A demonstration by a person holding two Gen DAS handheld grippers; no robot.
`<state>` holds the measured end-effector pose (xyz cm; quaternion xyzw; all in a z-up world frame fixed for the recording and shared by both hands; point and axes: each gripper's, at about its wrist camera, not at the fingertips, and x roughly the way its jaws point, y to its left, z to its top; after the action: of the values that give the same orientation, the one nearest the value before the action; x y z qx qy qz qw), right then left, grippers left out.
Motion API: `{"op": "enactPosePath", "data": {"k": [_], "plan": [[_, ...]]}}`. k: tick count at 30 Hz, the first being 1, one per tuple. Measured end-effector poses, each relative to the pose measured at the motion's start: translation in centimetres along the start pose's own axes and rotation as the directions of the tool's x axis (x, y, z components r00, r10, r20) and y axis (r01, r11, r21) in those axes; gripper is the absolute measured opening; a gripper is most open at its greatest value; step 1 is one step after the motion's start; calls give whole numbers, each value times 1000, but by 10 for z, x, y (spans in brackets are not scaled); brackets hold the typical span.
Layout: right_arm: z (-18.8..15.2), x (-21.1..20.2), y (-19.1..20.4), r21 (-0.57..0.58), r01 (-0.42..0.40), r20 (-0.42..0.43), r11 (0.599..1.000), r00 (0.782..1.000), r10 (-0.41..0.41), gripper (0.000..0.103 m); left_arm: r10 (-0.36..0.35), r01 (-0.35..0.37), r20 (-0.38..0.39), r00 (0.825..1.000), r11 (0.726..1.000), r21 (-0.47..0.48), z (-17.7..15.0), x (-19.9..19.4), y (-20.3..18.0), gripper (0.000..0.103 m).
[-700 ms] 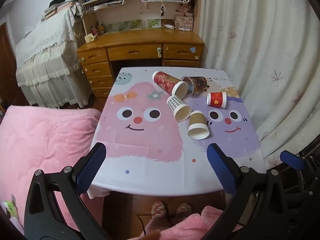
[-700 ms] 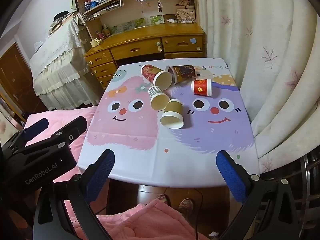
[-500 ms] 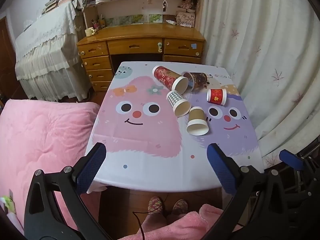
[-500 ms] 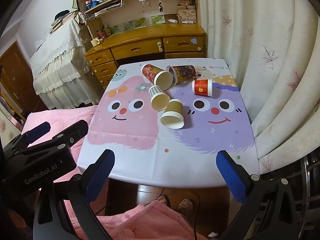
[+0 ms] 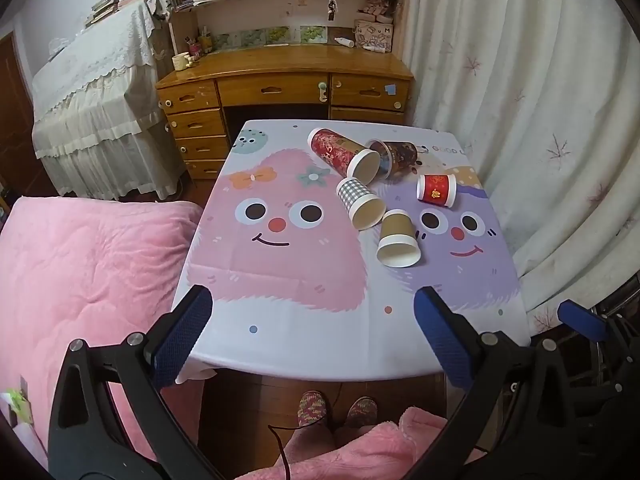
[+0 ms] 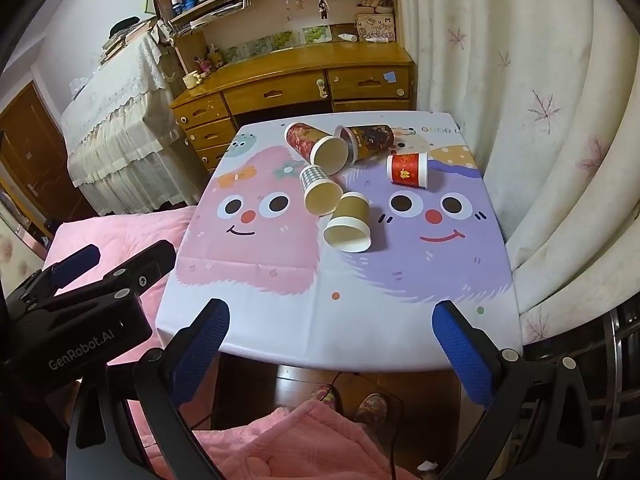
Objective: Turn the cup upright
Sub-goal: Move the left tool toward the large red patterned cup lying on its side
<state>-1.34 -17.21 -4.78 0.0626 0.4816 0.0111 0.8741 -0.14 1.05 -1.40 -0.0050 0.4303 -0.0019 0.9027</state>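
Both hand-held grippers hang spread wide and empty at the near edge of the bench (image 5: 280,344): the left hand-held gripper (image 5: 312,320) frames the near cloth in its own view, while the right hand-held gripper (image 6: 330,330) does the same from slightly further right. Neither touches anything.

Five paper cups lie tipped on the cartoon tablecloth (image 6: 256,280), well apart from both tools, clustered toward the far right half. Nearest is the brown cup (image 6: 349,222), on its side with its long axis running roughly toward the camera and its open mouth facing the near edge. Just behind it, the checked cup (image 6: 320,191) also points its mouth forward and appears to touch the brown one, though the lens distortion makes that contact hard to confirm. Further back, the big red cup (image 6: 314,146) and the dark patterned cup (image 6: 368,140) lie mouth to mouth, and the small red cup (image 6: 407,170) lies crosswise, alone to the right.

The likely trouble is the crowding: reaching for the brown cup could nudge the checked one and set it rolling, and a squeeze across the thin wall near the rim could crush it. A cup knocked sideways could roll off the bench toward the curtain (image 6: 540,140).
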Motion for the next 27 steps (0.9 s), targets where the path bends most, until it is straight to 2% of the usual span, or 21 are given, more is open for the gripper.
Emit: {"op": "enactPosePath", "data": {"k": [27], "plan": [[-4,6,-2,-8,-1,-23,1000,1000,1,103,-7,7,-45,999,1000,-2,1,15,5,101]]}}
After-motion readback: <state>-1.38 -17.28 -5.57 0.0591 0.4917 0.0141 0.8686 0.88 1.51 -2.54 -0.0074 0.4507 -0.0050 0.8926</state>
